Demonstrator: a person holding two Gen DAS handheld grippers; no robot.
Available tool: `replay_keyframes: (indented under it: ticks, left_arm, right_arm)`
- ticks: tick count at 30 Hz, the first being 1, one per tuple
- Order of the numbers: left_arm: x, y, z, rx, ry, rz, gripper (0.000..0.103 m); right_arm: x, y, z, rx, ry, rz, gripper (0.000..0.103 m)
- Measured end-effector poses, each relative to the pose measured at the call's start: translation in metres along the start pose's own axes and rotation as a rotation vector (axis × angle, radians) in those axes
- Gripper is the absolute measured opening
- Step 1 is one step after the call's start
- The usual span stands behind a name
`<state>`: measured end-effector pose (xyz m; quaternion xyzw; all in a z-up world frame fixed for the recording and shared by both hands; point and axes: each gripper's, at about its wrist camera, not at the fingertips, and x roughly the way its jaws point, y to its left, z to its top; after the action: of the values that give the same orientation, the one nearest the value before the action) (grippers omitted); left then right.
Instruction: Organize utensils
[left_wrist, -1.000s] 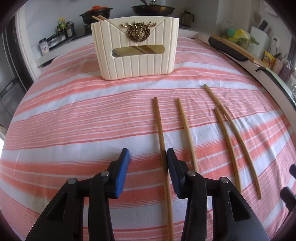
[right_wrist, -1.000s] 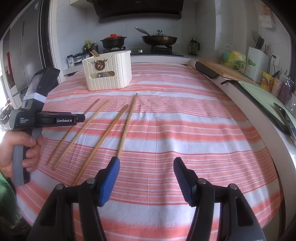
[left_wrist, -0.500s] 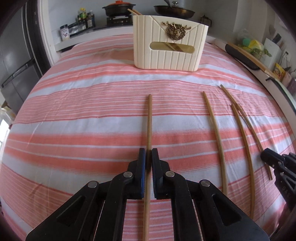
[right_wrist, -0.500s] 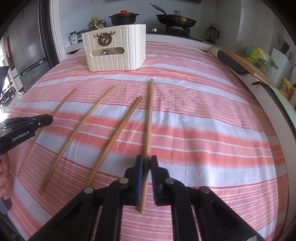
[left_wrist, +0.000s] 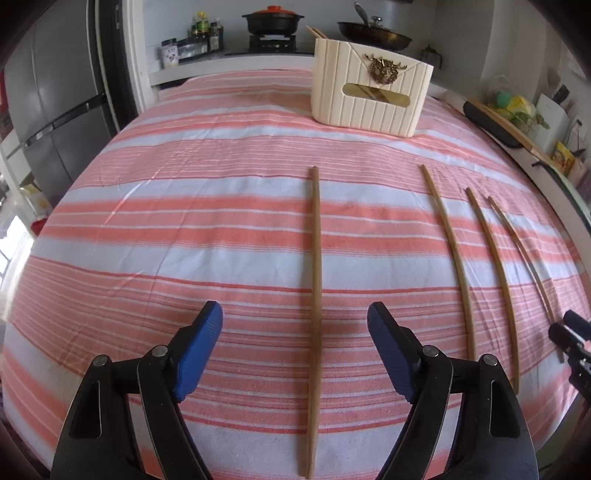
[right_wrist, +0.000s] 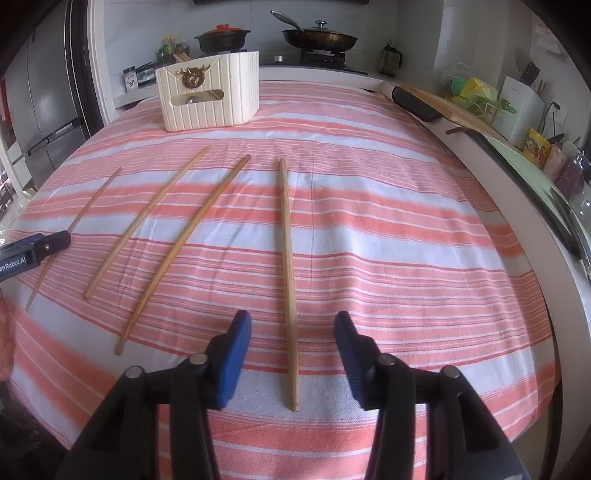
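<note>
Several wooden chopsticks lie on the striped cloth. My left gripper (left_wrist: 295, 317) hangs over the leftmost chopstick (left_wrist: 314, 258); its jaws are opening and the blue pads stand clear on either side of it. My right gripper (right_wrist: 292, 325) straddles the rightmost chopstick (right_wrist: 287, 251) the same way, jaws opening, pads not touching. Two more chopsticks (right_wrist: 188, 236) (right_wrist: 147, 218) lie between the grippers. The cream ribbed holder (left_wrist: 369, 99) stands upright at the far end of the cloth, with chopstick ends (left_wrist: 316, 32) sticking out of its top.
The cloth-covered table (right_wrist: 388, 221) drops off close below both grippers. Behind the holder a stove carries a black pot (right_wrist: 221, 37) and a pan (right_wrist: 319, 37). A counter with a cutting board (right_wrist: 454, 107) and packets runs along the right. A fridge (left_wrist: 55, 110) stands at the left.
Half a second ago each gripper was shut on its chopstick; now both have opened and the chopsticks lie free on the cloth. The left gripper has shifted leftwards.
</note>
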<state>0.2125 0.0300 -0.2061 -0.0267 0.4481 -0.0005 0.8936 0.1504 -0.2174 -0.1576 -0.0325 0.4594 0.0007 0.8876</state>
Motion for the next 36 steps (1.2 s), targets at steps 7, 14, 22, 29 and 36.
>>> replay_keyframes:
  ticks: [7, 14, 22, 29, 36]
  left_arm:
    - [0.004, -0.011, -0.002, 0.067, 0.01, 0.042, 0.091]
    - [0.006, -0.006, -0.004, 0.052, 0.026, 0.034, 0.099]
    - [0.007, -0.007, -0.004, 0.055, 0.031, 0.031, 0.102]
    - [0.007, -0.007, -0.003, 0.053, 0.036, 0.028, 0.102]
    - [0.006, -0.006, -0.005, 0.06, 0.049, 0.006, 0.102]
  right_arm:
    - [0.01, 0.009, 0.0, -0.01, 0.008, 0.013, 0.053]
    - [0.012, 0.008, -0.002, 0.006, -0.008, 0.018, 0.055]
    - [0.013, 0.01, -0.003, 0.008, -0.03, 0.01, 0.055]
    - [0.013, 0.011, -0.003, 0.011, -0.026, 0.012, 0.056]
    - [0.013, 0.009, -0.001, 0.013, -0.018, 0.016, 0.056]
